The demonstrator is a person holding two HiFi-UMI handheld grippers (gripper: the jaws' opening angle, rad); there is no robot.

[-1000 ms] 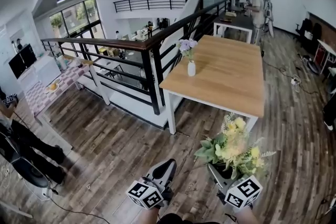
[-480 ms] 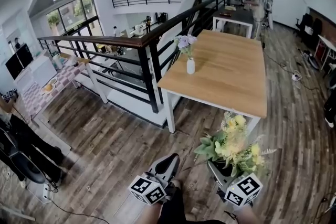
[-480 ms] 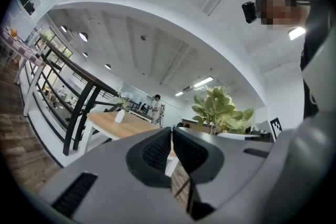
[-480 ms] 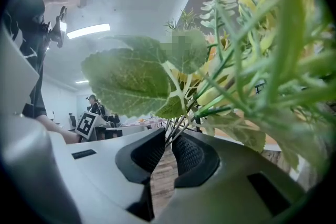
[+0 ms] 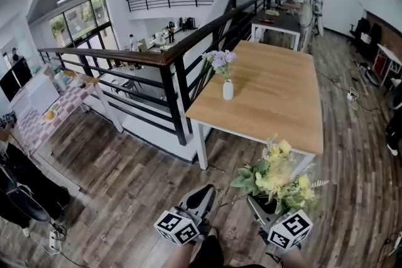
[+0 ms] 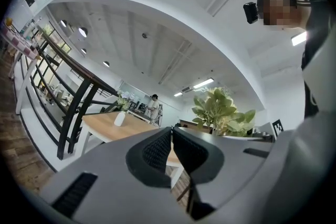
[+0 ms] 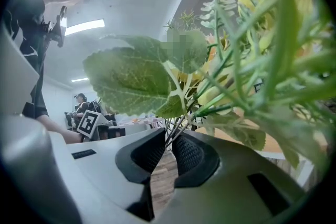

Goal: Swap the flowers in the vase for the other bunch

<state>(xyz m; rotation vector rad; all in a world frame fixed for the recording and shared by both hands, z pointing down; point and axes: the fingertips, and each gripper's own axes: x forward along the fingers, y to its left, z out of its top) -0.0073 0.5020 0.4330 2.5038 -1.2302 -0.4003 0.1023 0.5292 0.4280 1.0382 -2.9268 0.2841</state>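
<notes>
The left gripper (image 5: 201, 193) points level across the wooden floor (image 5: 132, 179), its jaws pressed together with nothing between them. Well ahead of it and a little to its right, near the close left edge of the table (image 5: 276, 103), stands the white vase (image 5: 228, 90) with the purple flowers (image 5: 219, 59) upright in it. The black railing (image 5: 171, 75) runs just left of the table.

Further right, the right gripper (image 7: 169, 140) is clamped on the thin stems of the yellow-and-green bunch (image 5: 277, 176). The blooms and broad leaves rise above and in front of its jaws, and the table's near right corner lies just beyond them.

The step in hand looks like the approach: the replacement bunch is picked up, nothing has been swapped, and both grippers are well apart from the vase. The next move calls for closing in on the table. Then the empty left gripper would have to open, take the purple stems just above the vase's mouth and lift them straight out without tipping the vase, which leaves the neck free for the yellow bunch.
</notes>
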